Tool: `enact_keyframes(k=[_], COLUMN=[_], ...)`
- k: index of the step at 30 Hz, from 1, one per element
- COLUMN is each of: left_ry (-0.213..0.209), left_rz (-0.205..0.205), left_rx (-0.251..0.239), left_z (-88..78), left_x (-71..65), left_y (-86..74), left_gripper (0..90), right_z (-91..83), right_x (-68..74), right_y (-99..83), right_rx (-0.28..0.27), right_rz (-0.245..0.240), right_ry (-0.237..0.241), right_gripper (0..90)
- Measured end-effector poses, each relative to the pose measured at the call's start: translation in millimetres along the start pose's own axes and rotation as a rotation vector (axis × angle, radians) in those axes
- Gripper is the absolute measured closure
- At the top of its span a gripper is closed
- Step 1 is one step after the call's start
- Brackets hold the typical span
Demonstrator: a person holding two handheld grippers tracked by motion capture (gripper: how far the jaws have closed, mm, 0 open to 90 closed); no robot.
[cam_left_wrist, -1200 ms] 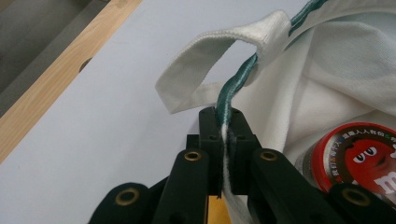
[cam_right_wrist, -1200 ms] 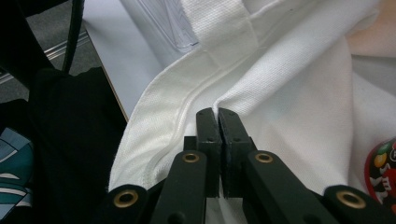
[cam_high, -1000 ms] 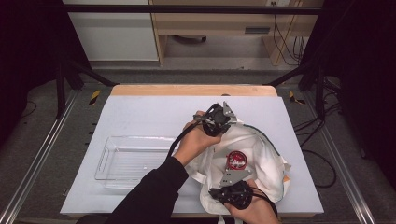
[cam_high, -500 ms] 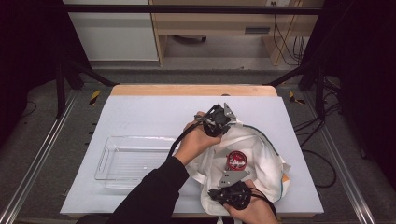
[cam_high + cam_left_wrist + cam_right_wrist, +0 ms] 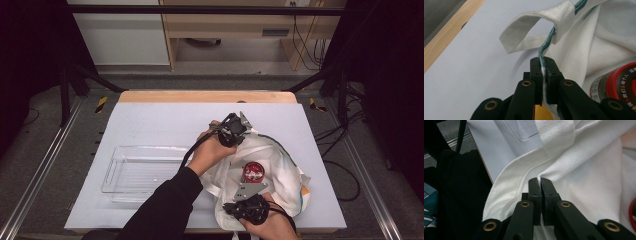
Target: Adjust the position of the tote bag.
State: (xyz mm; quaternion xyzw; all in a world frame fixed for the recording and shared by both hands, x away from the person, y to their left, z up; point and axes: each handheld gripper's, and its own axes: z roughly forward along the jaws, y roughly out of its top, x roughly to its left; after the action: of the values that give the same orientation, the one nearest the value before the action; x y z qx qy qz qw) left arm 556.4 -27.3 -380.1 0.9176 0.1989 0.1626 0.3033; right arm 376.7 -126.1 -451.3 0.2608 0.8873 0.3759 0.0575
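A white cloth tote bag (image 5: 282, 172) with green trim lies open on the right half of the table, and a red-lidded jar (image 5: 253, 171) rests inside its mouth. My left gripper (image 5: 236, 135) holds the far rim. In the left gripper view its jaws (image 5: 543, 61) are shut on the green-trimmed edge, with a strap handle (image 5: 534, 32) looping beyond and the jar (image 5: 619, 82) at the right. My right gripper (image 5: 248, 201) is at the bag's near rim. Its jaws (image 5: 539, 180) are shut on a fold of the white hem (image 5: 519, 185).
A clear plastic tray (image 5: 117, 172) sits left of the bag, and its corner (image 5: 524, 128) also appears in the right gripper view. The white table top (image 5: 165, 120) extends behind, ending in a wooden back edge (image 5: 200, 96). A black sleeve (image 5: 160, 210) crosses the front.
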Motion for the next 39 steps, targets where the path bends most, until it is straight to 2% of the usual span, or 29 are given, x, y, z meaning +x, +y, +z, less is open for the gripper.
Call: enact_keyframes(k=[4,6,8,11,16,19,21,23,26,27,29,31,35,37,39], left_ry=[-0.004,0.013,0.006,0.009,0.0,0.013,0.029,0.048,0.045,0.052,0.043,0.038,0.018,0.017,0.012], left_rz=[0.008,0.027,0.017,0.016,-0.003,-0.006,-0.008,-0.012,-0.031,-0.037,-0.053,-0.066,-0.119,-0.146,-0.178], left_rx=[-0.013,-0.021,-0.044,-0.071,-0.111,-0.131,-0.146,-0.16,-0.181,-0.188,-0.193,-0.198,-0.206,-0.204,-0.207], left_z=[-1.9,-7.0,-15.0,-27.9,-46.2,-58.6,-68.5,-78.6,-91.7,-95.4,-102.3,-108.4,-116.2,-119.3,-123.3], left_x=[-1.2,-4.4,-5.7,-6.9,-6.2,-5.8,-4.6,-3.4,-0.2,0.4,1.4,2.2,5.3,8.3,12.1], left_y=[-0.5,-2.1,-5.3,-8.8,-12.6,-16.0,-19.2,-23.3,-31.9,-35.1,-42.2,-51.0,-70.8,-80.2,-90.5], left_gripper=[82.8,72.5,67.0,61.3,51.8,45.8,43.4,39.9,37.4,36.8,34.4,30.1,21.7,18.3,16.3], right_z=[-0.7,-3.7,-10.9,-24.2,-46.2,-56.9,-63.3,-70.3,-77.4,-78.7,-82.1,-84.9,-91.6,-94.7,-98.5], right_x=[0.3,0.8,1.0,0.2,-1.6,-5.7,-10.7,-17.2,-29.1,-32.7,-39.1,-46.7,-59.4,-63.9,-67.7], right_y=[0.2,1.2,3.3,7.8,16.1,20.9,23.3,25.1,29.7,32.3,36.8,41.8,47.3,49.8,56.7], right_rx=[-0.003,-0.01,-0.036,-0.066,-0.103,-0.093,-0.067,-0.064,-0.034,-0.008,0.003,0.01,-0.021,-0.013,-0.018], right_rz=[0.003,0.002,0.002,-0.002,-0.004,-0.023,-0.029,-0.028,-0.013,-0.019,-0.04,-0.028,-0.005,-0.024,-0.019], right_ry=[-0.008,-0.013,-0.031,-0.065,-0.105,-0.141,-0.162,-0.206,-0.212,-0.224,-0.262,-0.265,-0.278,-0.276,-0.28], right_gripper=[85.3,78.5,68.0,58.9,50.3,43.0,38.3,32.7,23.0,21.5,18.1,16.2,12.7,11.3,13.3])
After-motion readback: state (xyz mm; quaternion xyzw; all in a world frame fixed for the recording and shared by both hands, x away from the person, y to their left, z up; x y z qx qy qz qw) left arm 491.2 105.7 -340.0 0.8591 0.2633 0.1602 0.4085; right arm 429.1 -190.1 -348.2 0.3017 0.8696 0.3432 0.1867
